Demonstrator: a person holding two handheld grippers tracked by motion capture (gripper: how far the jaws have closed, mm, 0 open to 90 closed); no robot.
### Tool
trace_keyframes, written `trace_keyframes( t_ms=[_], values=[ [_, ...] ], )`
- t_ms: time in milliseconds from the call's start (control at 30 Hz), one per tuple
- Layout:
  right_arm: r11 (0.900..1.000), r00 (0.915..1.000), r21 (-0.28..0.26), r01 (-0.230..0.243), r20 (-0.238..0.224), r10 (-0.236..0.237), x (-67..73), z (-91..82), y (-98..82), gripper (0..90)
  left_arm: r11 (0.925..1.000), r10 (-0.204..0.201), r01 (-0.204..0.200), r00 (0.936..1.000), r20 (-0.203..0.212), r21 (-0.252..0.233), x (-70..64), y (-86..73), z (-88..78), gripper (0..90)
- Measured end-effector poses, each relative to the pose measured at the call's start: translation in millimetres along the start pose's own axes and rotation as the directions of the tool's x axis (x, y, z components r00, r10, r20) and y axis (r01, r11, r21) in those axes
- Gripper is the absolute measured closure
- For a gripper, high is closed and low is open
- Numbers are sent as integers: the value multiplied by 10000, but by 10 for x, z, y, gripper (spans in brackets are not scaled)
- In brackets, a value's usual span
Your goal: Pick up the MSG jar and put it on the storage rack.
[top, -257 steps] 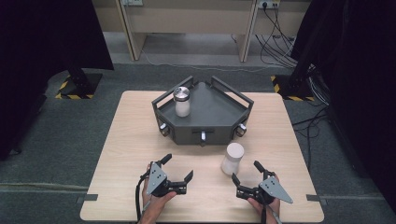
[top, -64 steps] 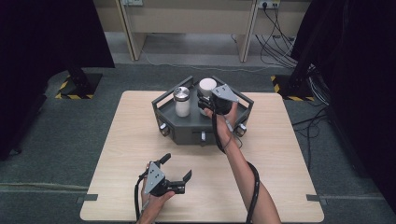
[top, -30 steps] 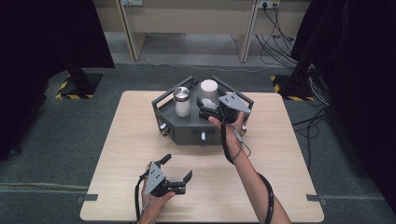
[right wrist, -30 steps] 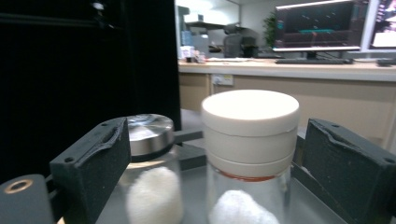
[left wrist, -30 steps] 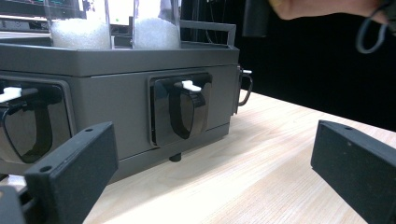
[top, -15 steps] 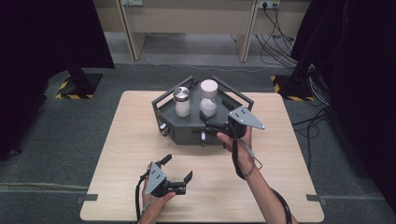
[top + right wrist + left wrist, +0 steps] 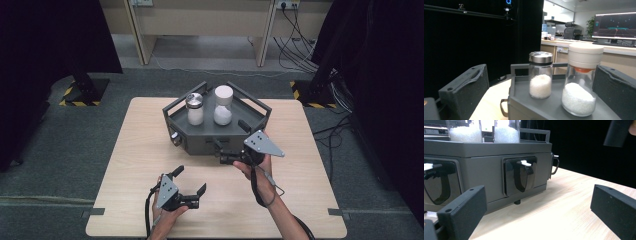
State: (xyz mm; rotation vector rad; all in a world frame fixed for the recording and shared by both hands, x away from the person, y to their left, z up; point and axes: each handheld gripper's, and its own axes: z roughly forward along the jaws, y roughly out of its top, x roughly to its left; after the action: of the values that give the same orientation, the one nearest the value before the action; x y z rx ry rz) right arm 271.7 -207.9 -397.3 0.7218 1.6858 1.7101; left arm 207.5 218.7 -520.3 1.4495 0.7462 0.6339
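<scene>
My right gripper point(image 7: 227, 152), a black two-jaw tool with a grey three-cornered plate on top, hovers at the front right edge of the dark grey angular metal tray point(image 7: 200, 142). Its jaws have just been opening and stand at full spread with nothing between them; in the right gripper view the two pads frame the jars without touching either. The clear glass jar with the broad white cap and orange collar point(image 7: 581, 82), about half full of white granules, stands upright on the tray's deck, free of my tool, so I judge the placing step complete. Just beside it, not touching, stands the smaller clear glass jar with a brushed steel lid point(image 7: 540, 75), also holding white granules; keeping both upright and apart lets either be gripped from the side. My left gripper point(image 7: 190, 187) rests low on the pale wooden table point(image 7: 320, 165), near its front edge, jaws wide and empty, pointing at the tray's front face with its black latches point(image 7: 522, 176), out of the working hand's way.
</scene>
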Motion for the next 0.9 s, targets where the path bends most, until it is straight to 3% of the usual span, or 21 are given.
trace_keyframes(
  t_ms=[300,467,900],
  values=[
    [9999,9997,-166,-36,-259,32,95,-148,-102,5,10000,41,-41,10000,24,33,-6,0,2,3],
    [9996,9996,-218,-153,-243,148,115,-219,-177,4,10000,37,-37,10000,34,54,-7,-2,4,3],
    [9995,9998,-313,99,-173,-105,157,-367,-385,4,10000,44,-44,10000,43,77,-14,-8,9,3]
  ],
)
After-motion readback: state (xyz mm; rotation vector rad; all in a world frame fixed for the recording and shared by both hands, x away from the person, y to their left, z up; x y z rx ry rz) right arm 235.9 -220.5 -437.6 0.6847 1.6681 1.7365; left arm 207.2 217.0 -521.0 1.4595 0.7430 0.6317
